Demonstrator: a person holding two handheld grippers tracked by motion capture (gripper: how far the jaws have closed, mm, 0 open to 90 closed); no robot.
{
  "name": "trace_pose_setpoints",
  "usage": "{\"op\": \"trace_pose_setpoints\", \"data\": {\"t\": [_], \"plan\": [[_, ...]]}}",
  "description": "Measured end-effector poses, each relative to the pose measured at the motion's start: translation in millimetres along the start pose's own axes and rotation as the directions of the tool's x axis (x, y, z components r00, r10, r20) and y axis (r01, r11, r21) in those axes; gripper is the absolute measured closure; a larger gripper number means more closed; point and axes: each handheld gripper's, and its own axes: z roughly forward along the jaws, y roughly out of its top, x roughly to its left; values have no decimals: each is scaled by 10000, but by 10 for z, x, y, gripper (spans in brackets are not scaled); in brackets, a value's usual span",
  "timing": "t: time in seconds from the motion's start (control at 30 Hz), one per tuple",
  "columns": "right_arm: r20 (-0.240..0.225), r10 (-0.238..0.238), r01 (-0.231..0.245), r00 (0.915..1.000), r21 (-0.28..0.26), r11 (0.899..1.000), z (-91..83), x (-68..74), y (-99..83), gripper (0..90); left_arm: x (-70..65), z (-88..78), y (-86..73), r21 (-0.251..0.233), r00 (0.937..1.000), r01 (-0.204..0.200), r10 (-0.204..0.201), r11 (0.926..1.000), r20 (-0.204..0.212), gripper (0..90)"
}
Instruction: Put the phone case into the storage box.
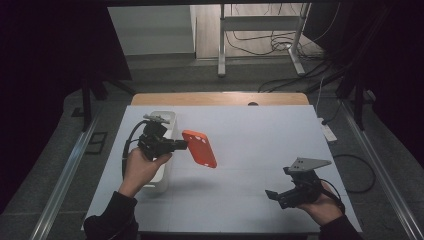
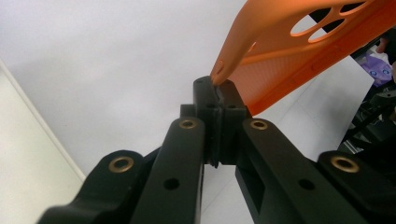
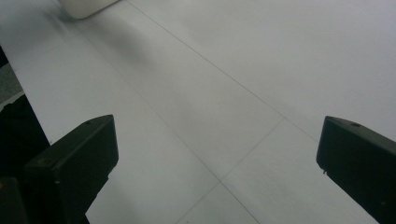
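White bin (image 1: 167,120): stood at the left of the high view, on the white table (image 1: 260,145).
Left gripper (image 1: 181,145): clenched on the edge of the orange phone case (image 1: 199,148), held above the table, centre-left.
Right gripper (image 1: 270,194): lower right, jaws spread wide, nothing between.

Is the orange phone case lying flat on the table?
No, the left gripper pinches the orange phone case by its edge, holding it above the table.

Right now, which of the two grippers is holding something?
The left gripper, shut on the orange phone case by its edge; the right gripper hangs open over the table, holding nothing.
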Motion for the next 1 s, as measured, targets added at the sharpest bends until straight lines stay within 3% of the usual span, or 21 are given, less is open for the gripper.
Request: {"op": "trace_pose_setpoints", "data": {"t": [0.37, 0.6, 1.0], "plan": [[299, 307, -305, 9991, -75, 9995, -94, -83, -114, 0, 60, -72, 58, 6, 9998, 165, -165, 9999, -120, 892], [723, 583, -579, 9957, -77, 9983, -183, -138, -193, 0, 106, -139, 137, 15, 9993, 194, -193, 9998, -318, 892], [1335, 1107, -1127, 9849, 74, 9936, -317, -212, -314, 0, 217, -217, 232, 128, 9976, 337, -329, 9993, -610, 892]]}}
